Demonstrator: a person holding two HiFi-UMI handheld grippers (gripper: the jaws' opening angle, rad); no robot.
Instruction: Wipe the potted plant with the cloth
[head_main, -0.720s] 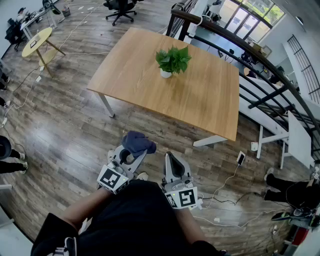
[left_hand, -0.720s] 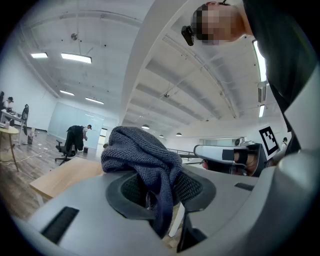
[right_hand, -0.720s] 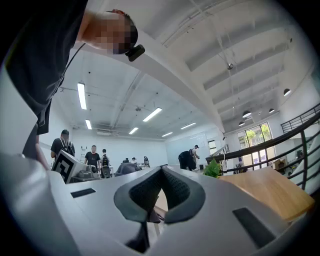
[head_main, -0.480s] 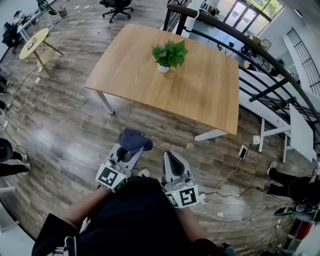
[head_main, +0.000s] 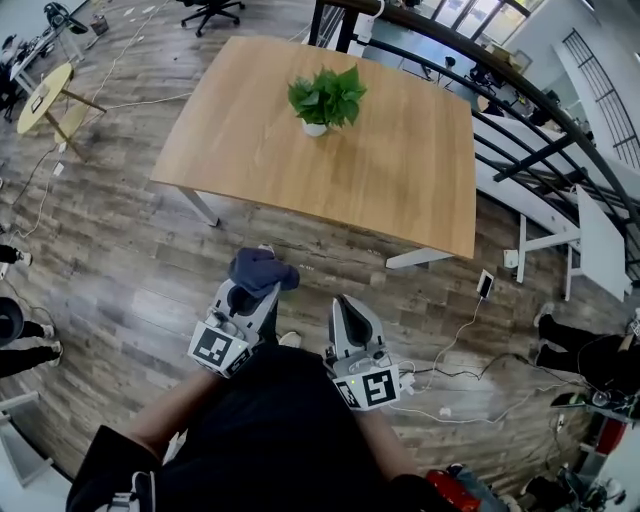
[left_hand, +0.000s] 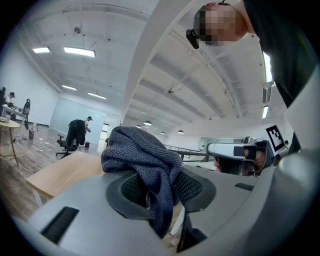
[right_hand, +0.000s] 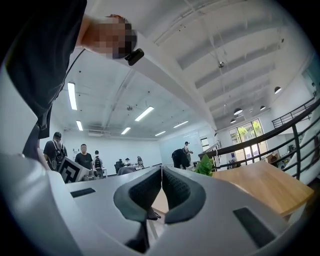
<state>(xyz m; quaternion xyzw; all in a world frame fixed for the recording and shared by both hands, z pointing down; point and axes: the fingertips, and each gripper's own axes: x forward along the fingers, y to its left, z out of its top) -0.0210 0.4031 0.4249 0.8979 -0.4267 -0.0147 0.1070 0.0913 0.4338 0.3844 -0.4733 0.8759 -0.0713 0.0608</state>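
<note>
The worktop (head_main: 400, 190) fills a little more of my head view than it did a moment ago, and its near edge spreads wider across the picture, so I judge that I am walking toward it and not yet working at it. My left hand-held gripper (head_main: 252, 300) is clamped on the dark blue-grey cloth (head_main: 262, 272), as it was half a second back. In the left gripper view the knitted fabric is pinched between the pads, bunched up above them, with one tail hanging below. My right hand-held gripper (head_main: 345, 308) is clenched on nothing: its own view shows the two pads pressed flat together along one line, with only floor behind them. I carry both level, close in front of my body and over the wooden floor (head_main: 120, 270), short of the worktop's near edge. The potted plant (head_main: 325, 98), green leaves in a small white pot, stands upright toward the far side of the worktop, well apart from both tools and untouched. No wiping has begun. What is left, as I read it, is to close the remaining gap, reach the cloth across the wood to the leaves, and perhaps steady the pot with my free right tool so that it does not tip.
</note>
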